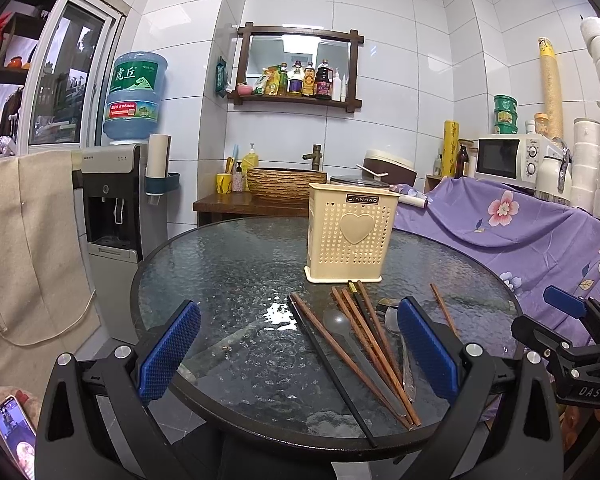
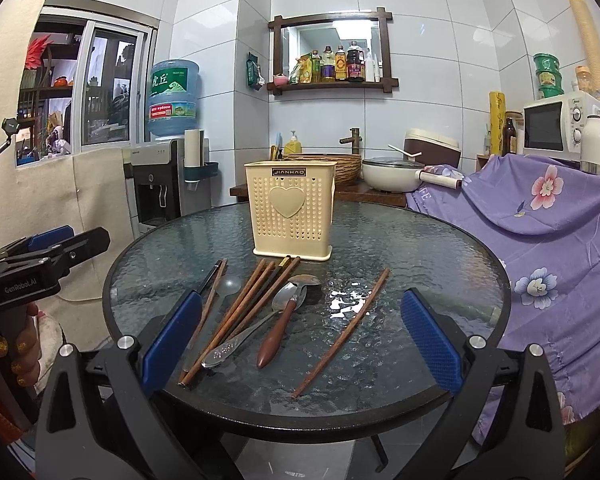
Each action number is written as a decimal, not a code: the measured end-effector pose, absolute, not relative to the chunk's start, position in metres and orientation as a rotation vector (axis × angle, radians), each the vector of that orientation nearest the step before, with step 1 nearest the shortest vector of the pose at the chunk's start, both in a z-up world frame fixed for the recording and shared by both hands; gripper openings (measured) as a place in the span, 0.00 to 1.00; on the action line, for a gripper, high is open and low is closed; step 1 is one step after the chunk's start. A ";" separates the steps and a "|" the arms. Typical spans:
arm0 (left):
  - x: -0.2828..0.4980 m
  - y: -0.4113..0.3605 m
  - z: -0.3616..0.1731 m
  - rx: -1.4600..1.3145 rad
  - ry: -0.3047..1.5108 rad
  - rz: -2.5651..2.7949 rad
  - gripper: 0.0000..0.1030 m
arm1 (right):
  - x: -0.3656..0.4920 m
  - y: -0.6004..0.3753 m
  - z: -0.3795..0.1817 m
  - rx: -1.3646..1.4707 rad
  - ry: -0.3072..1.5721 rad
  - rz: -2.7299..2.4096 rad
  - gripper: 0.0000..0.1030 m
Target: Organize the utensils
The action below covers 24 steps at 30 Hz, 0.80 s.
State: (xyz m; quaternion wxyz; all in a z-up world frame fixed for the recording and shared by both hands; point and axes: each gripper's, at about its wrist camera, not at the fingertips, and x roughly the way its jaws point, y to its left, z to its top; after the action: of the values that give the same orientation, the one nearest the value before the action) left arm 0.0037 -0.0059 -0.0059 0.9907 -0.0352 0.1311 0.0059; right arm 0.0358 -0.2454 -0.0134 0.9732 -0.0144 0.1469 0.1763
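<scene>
A cream perforated utensil holder with a heart on its front stands upright on the round glass table. In front of it lie several wooden chopsticks, a black chopstick, metal spoons and a brown-handled spoon. One wooden chopstick lies apart to the right. My left gripper hovers open at the table's near edge, nothing between its blue pads. My right gripper is also open and empty, over the utensils.
A water dispenser stands left of the table. Purple floral cloth covers furniture on the right, with a microwave behind. A wooden counter with a woven basin and a pot sits behind the table.
</scene>
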 end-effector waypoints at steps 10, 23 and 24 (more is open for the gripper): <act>0.004 -0.006 -0.006 -0.073 0.264 0.014 0.94 | 0.036 -0.245 -0.013 -0.031 0.298 0.358 0.95; 0.004 -0.006 -0.005 -0.071 0.267 0.015 0.94 | 0.036 -0.244 -0.013 -0.031 0.300 0.358 0.95; 0.004 -0.006 -0.005 -0.070 0.269 0.016 0.94 | 0.035 -0.244 -0.013 -0.031 0.301 0.359 0.95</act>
State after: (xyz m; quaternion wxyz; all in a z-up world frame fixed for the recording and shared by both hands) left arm 0.0043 -0.0064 -0.0053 0.9903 -0.0348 0.1340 0.0082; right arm 0.0354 -0.2439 -0.0133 0.9726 -0.0152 0.1491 0.1778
